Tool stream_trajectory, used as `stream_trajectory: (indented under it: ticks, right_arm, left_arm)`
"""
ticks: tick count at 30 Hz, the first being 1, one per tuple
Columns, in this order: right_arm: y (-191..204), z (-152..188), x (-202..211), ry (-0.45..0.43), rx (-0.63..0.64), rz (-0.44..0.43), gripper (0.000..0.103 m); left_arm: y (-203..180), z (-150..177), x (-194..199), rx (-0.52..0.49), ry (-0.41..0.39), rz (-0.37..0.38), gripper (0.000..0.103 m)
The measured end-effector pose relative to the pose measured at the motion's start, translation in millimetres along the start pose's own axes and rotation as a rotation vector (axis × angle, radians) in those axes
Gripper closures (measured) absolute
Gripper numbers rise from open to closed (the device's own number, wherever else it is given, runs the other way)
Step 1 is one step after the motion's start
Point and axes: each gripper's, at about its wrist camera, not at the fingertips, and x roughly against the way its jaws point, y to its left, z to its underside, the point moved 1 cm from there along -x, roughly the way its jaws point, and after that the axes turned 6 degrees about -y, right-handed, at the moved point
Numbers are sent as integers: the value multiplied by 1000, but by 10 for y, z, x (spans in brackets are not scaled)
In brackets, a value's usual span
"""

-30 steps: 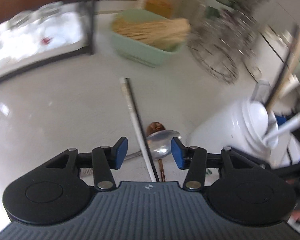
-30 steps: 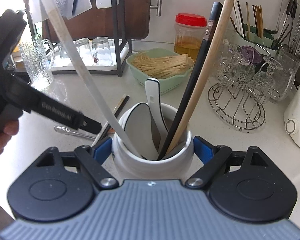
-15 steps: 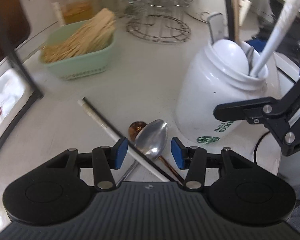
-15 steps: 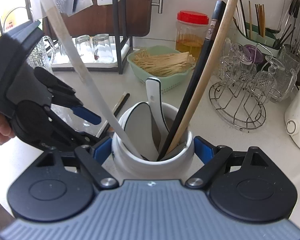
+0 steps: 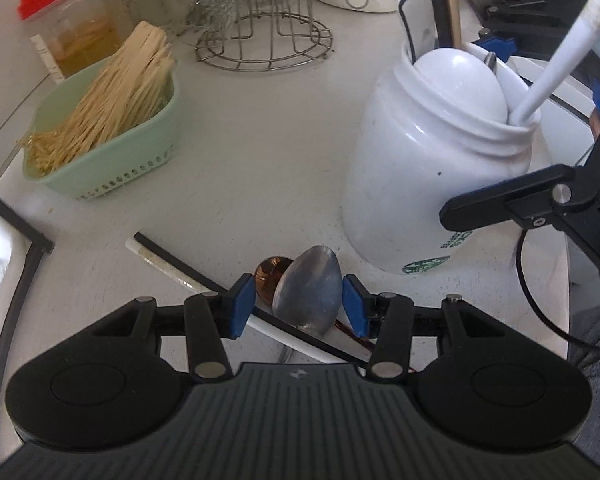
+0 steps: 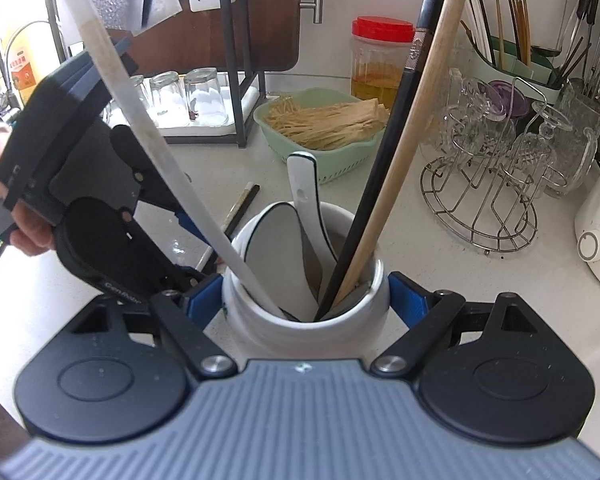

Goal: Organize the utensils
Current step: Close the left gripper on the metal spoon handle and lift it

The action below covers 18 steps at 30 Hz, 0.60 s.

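Bracing the white jar (image 6: 306, 320) in the right gripper (image 6: 306, 304), we judged the left gripper (image 5: 299, 300), jaws spread astride the steel spoon (image 5: 308, 294), might snag the chopsticks (image 5: 172, 270) crossing beneath it.

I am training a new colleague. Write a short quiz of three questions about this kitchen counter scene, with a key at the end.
1. True or false: the right gripper is shut on the white jar.
2. Which utensil lies between the pads of the left gripper?
A. wooden stick
B. silver spoon
C. ceramic spoon
3. Fill in: the green basket holds a bundle of thin pale ____.

Key:
1. True; its pads press the jar's sides.
2. B; the pads have just been closing and do not yet press it.
3. sticks
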Motion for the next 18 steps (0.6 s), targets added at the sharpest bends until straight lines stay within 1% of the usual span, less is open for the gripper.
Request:
stream_trajectory:
  ticks: [1,2,5,7,12,15,18]
  right_arm:
    - [-4,2,-5,1,-3,-2,13]
    - [-13,3,-11,2,-8,-4,13]
    - [-31,12,-24,3,-19,-7,13]
    - [-29,16,-34,4,-20,-6,13]
    - [-25,17,-38,4,-18,-5,13]
    - [-25,15,-37,7,-18,-4,13]
    - [-21,19,-41,5,-13,-2,13]
  left_arm:
    - [7,1,-7,0,2,10,54]
    - [13,2,-21,3,9,19,60]
    - [-42,10,-17,-31,9,20,60]
    - [-65,15,-17,-35,10,14,61]
    - [-75,5,-13,-8,12,-18,61]
    - [-69,-4,60,29,-12,-29,61]
    - [-78,-25,159,60,-31,-60,61]
